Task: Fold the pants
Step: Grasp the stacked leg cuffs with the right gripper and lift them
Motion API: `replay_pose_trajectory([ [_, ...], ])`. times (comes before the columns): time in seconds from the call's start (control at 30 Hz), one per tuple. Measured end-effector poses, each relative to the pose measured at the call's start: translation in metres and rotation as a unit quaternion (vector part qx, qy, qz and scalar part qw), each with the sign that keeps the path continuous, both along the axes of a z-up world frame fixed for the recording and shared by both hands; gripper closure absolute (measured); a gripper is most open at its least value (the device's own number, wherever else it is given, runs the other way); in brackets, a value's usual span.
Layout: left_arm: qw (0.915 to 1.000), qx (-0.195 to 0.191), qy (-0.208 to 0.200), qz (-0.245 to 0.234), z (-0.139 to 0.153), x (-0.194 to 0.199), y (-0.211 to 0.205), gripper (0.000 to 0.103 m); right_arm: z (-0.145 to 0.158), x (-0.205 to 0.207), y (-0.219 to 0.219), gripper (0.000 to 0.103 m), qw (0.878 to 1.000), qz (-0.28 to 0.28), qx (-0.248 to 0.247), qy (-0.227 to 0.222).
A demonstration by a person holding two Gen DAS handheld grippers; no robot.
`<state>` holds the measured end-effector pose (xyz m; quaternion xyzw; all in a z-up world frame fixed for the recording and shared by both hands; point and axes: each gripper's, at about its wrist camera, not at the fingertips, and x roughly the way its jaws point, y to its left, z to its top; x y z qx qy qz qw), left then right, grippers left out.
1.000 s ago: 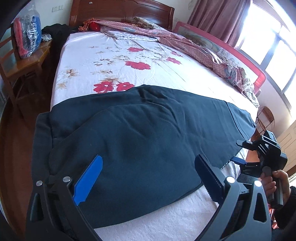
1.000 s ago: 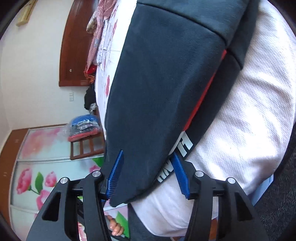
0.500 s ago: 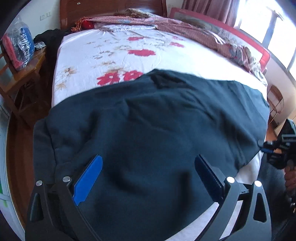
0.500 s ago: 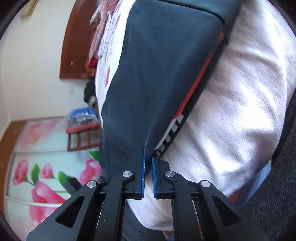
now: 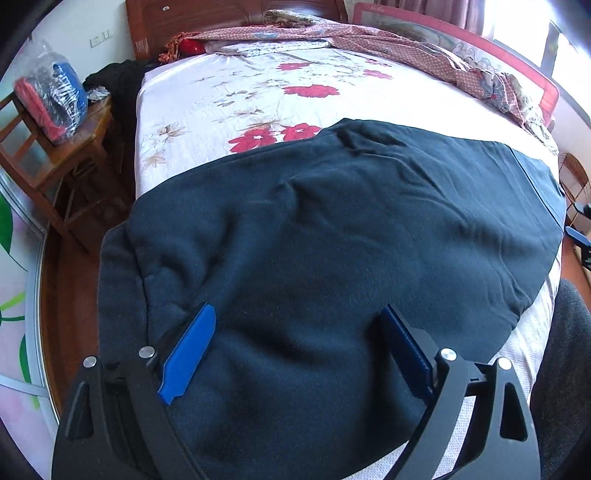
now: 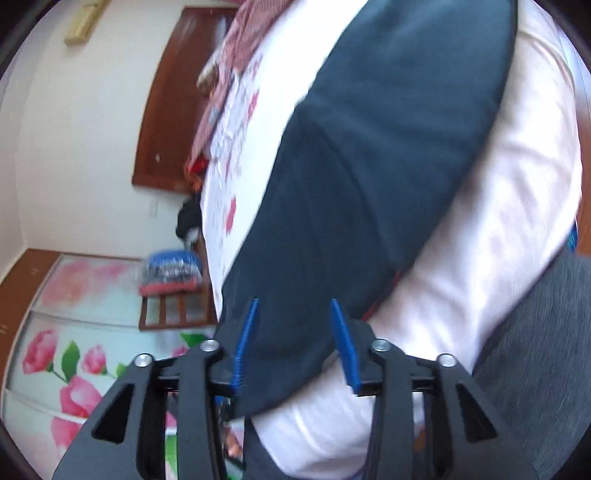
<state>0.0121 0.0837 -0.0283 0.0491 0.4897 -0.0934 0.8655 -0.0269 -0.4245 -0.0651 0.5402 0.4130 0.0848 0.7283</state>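
Dark navy pants (image 5: 332, 240) lie spread across the near end of the bed, folded lengthwise. My left gripper (image 5: 299, 325) is open, its blue fingers (image 5: 192, 343) hovering just over the near edge of the cloth. In the right wrist view the pants (image 6: 369, 166) run away as a long dark strip. My right gripper (image 6: 293, 325) is open, its fingers either side of the cloth's near end. A tip of the right gripper shows at the far right of the left wrist view (image 5: 580, 236).
The bed (image 5: 258, 96) has a white floral sheet and a crumpled red patterned blanket (image 5: 406, 44) along its far side. A wooden chair (image 5: 55, 147) with a bagged bundle stands left of the bed. A wooden headboard (image 5: 221, 14) is at the back.
My right gripper closed on the pants' edge half a second ago and has opened again, letting go. The left gripper moved in closer over the cloth, staying open.
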Motion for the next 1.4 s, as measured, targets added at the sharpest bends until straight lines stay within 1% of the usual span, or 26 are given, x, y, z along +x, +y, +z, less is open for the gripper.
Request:
replay_pose_trajectory([
  [0.03,1.0000,0.004,0.002,0.003,0.000,0.001,0.000,0.012,-0.011,0.006,-0.001,0.057,1.000,0.001,0.001,0.021],
  [0.07,0.9999,0.012,0.003,0.004,-0.001,0.000,-0.001,0.012,-0.025,0.008,-0.004,0.057,0.999,0.000,0.023,0.028],
  [0.13,0.9998,0.016,0.004,0.005,-0.002,0.001,-0.002,0.012,-0.035,0.005,-0.012,0.057,0.998,-0.010,0.057,0.018],
  [0.2,0.9999,0.006,0.007,0.007,0.001,0.001,-0.001,0.013,-0.023,0.000,-0.019,0.057,0.998,-0.013,0.058,0.011],
  [0.23,0.9999,0.006,0.005,0.015,0.007,0.001,-0.002,0.013,-0.011,-0.005,-0.027,0.057,0.999,-0.025,0.046,-0.011],
  [0.27,0.9996,0.007,-0.008,0.028,0.016,-0.001,-0.004,0.013,0.000,-0.012,-0.040,0.057,0.998,-0.042,0.031,-0.030],
  [0.37,0.9984,-0.018,-0.045,0.029,0.046,-0.008,-0.018,0.012,0.011,-0.025,-0.100,0.056,0.993,-0.111,0.005,-0.043],
  [0.43,0.9963,-0.037,-0.074,0.021,0.071,-0.017,-0.038,0.006,0.013,-0.032,-0.139,0.056,0.983,-0.176,-0.037,-0.028],
  [0.47,0.9952,-0.052,-0.082,0.010,0.081,-0.020,-0.049,0.006,0.010,-0.036,-0.161,0.056,0.977,-0.208,-0.034,-0.032],
  [0.53,0.9922,-0.079,-0.095,-0.017,0.102,-0.026,-0.076,0.006,0.000,-0.041,-0.201,0.056,0.962,-0.270,-0.028,-0.010],
  [0.6,0.9885,-0.092,-0.108,-0.051,0.117,-0.033,-0.106,0.005,-0.006,-0.042,-0.232,0.054,0.954,-0.299,-0.023,-0.011],
  [0.63,0.9871,-0.096,-0.112,-0.063,0.122,-0.036,-0.116,0.005,-0.007,-0.043,-0.244,0.054,0.949,-0.313,-0.035,0.005],
  [0.7,0.9839,-0.101,-0.116,-0.091,0.128,-0.044,-0.136,0.005,-0.010,-0.034,-0.261,0.054,0.948,-0.316,-0.037,0.009],
  [0.77,0.9826,-0.099,-0.111,-0.111,0.127,-0.051,-0.154,0.004,-0.013,-0.023,-0.268,0.054,0.948,-0.315,-0.038,0.026],
  [0.8,0.9823,-0.097,-0.102,-0.124,0.124,-0.053,-0.162,0.004,-0.016,-0.018,-0.272,0.054,0.950,-0.309,-0.037,0.027],
  [0.87,0.9836,-0.087,-0.083,-0.134,0.114,-0.055,-0.173,0.004,-0.018,-0.009,-0.275,0.054,0.948,-0.312,-0.041,0.036],
  [0.93,0.9842,-0.084,-0.060,-0.144,0.105,-0.059,-0.179,0.004,-0.026,-0.002,-0.279,0.054,0.951,-0.305,-0.028,0.034],
  [0.97,0.9846,-0.080,-0.054,-0.145,0.103,-0.061,-0.180,0.004,-0.028,0.001,-0.279,0.054,0.951,-0.306,-0.032,0.044],
  [1.03,0.9856,-0.070,-0.048,-0.146,0.101,-0.062,-0.183,0.004,-0.026,0.008,-0.277,0.054,0.954,-0.292,-0.042,0.043],
  [1.1,0.9866,-0.074,-0.039,-0.140,0.100,-0.058,-0.180,0.004,-0.026,0.012,-0.277,0.054,0.953,-0.293,-0.065,0.048],
  [1.13,0.9871,-0.076,-0.035,-0.137,0.099,-0.057,-0.179,0.004,-0.027,0.016,-0.277,0.054,0.956,-0.284,-0.063,0.041],
  [1.2,0.9885,-0.079,-0.024,-0.126,0.095,-0.053,-0.176,0.004,-0.024,0.021,-0.275,0.054,0.956,-0.275,-0.090,0.046],
  [1.23,0.9890,-0.083,-0.019,-0.122,0.093,-0.052,-0.174,0.004,-0.022,0.024,-0.275,0.054,0.958,-0.266,-0.102,0.038],
  [1.27,0.9894,-0.086,-0.014,-0.116,0.091,-0.050,-0.172,0.004,-0.018,0.028,-0.272,0.054,0.957,-0.258,-0.125,0.043],
  [1.37,0.9907,-0.098,-0.006,-0.095,0.086,-0.045,-0.163,0.004,-0.005,0.034,-0.265,0.080,0.952,-0.239,-0.184,0.052],
  [1.4,0.9910,-0.102,-0.005,-0.087,0.086,-0.043,-0.160,0.004,0.001,0.035,-0.262,0.085,0.950,-0.234,-0.201,0.052],
])
